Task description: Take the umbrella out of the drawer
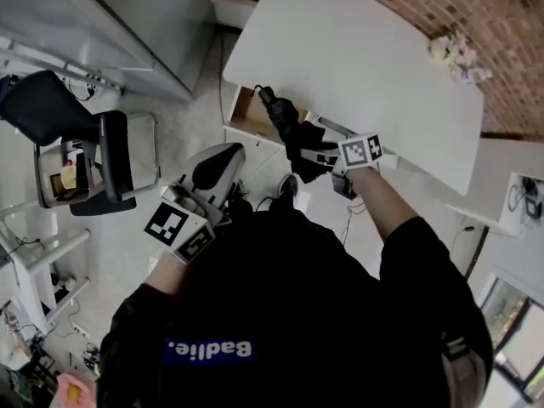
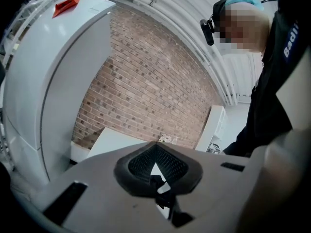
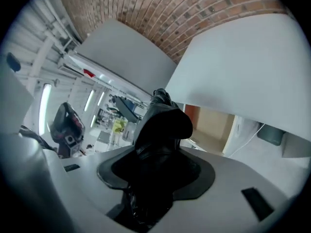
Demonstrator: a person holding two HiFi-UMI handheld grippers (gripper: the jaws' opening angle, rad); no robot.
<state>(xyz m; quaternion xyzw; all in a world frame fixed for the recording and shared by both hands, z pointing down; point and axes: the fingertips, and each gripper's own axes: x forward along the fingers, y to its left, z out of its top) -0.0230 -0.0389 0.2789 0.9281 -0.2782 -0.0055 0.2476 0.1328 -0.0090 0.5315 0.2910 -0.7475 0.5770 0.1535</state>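
A black folded umbrella (image 1: 287, 124) hangs in the air in front of the open drawer (image 1: 246, 109), which has a brown inside and sits under the white table (image 1: 357, 58). My right gripper (image 1: 310, 153) is shut on the umbrella's lower part. In the right gripper view the dark umbrella (image 3: 163, 123) fills the space between the pads of the right gripper (image 3: 155, 178) and sticks out past them. My left gripper (image 1: 221, 155) is held low at the left, away from the drawer. In its own view the left gripper (image 2: 158, 166) has its pads together and holds nothing.
A black office chair (image 1: 93, 160) with a box on its seat stands at the left. A tall grey cabinet (image 1: 127, 15) is behind it. A small bunch of flowers (image 1: 455, 53) lies on the table's far end by the brick wall (image 1: 476, 7).
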